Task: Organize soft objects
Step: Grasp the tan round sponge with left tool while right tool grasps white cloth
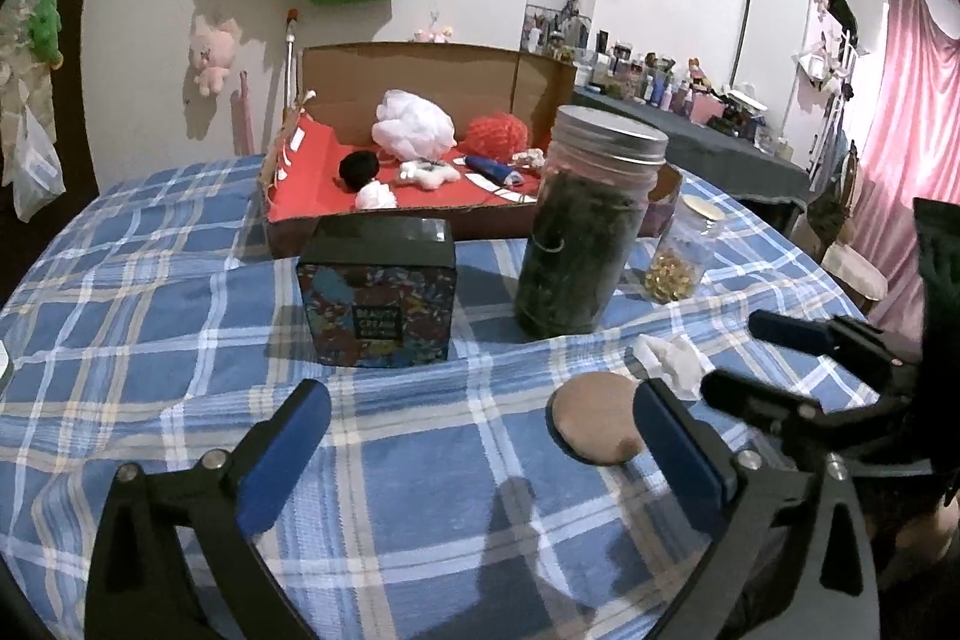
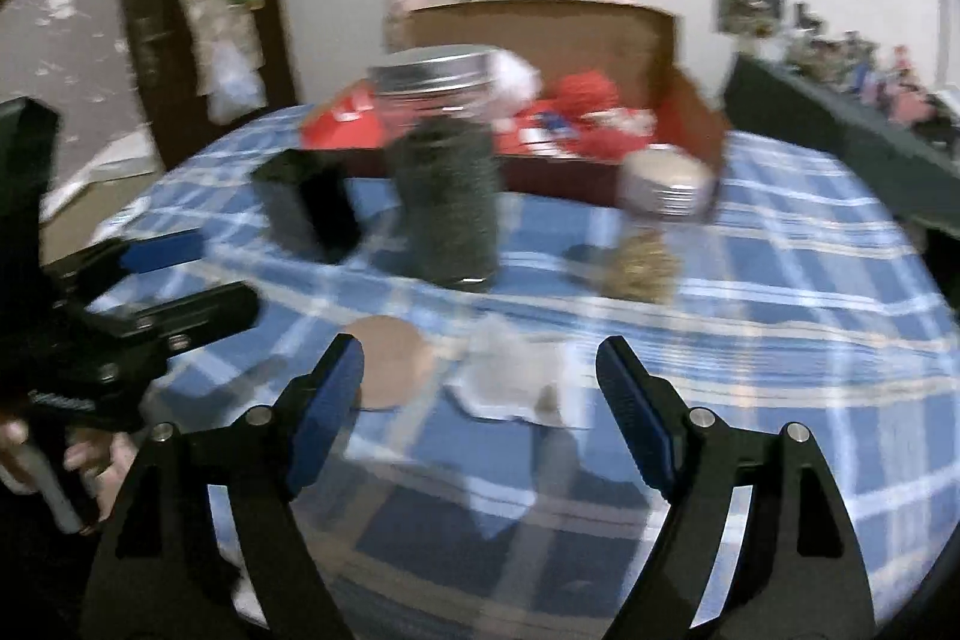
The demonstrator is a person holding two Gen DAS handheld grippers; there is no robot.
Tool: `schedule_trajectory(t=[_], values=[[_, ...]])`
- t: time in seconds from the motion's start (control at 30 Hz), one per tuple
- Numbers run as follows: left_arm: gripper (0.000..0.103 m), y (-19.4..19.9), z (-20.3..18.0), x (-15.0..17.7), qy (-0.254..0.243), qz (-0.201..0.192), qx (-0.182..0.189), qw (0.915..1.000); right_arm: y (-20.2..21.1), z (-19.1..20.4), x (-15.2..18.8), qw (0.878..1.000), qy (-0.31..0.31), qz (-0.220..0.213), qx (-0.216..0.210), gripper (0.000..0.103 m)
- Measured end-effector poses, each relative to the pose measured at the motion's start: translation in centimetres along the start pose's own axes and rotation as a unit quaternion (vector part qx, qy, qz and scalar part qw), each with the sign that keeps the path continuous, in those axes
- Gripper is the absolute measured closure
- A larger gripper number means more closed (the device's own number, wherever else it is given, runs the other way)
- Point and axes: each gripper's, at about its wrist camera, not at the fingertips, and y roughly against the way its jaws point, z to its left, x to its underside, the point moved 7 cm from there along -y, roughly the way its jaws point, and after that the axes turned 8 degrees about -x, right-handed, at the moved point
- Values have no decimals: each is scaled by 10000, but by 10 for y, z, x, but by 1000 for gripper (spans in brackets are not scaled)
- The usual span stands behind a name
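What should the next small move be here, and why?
Probably ease the right gripper forward and down around the crumpled white tissue. Its jaws stand open and the tissue lies on the tablecloth between them, while other soft items already sit in the cardboard box.

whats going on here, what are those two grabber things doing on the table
A person holds two grippers, sorting soft things into the cardboard box, where a white mesh pouf and red pouf already lie. Both the left gripper and right gripper are open and empty over the plaid tablecloth. A round tan pad and a crumpled white tissue lie just ahead, not yet picked up.
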Motion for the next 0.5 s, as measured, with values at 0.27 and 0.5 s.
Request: schedule_trajectory(t=[0.27,0.5], values=[[0,-3,-20,9,19,-235,-209,9995,1,-34,19,9970,-415,-39,650,23],[0,-10,-33,17,-66,-221,-358,9991,-7,-48,30,9957,-720,74,571,23]])
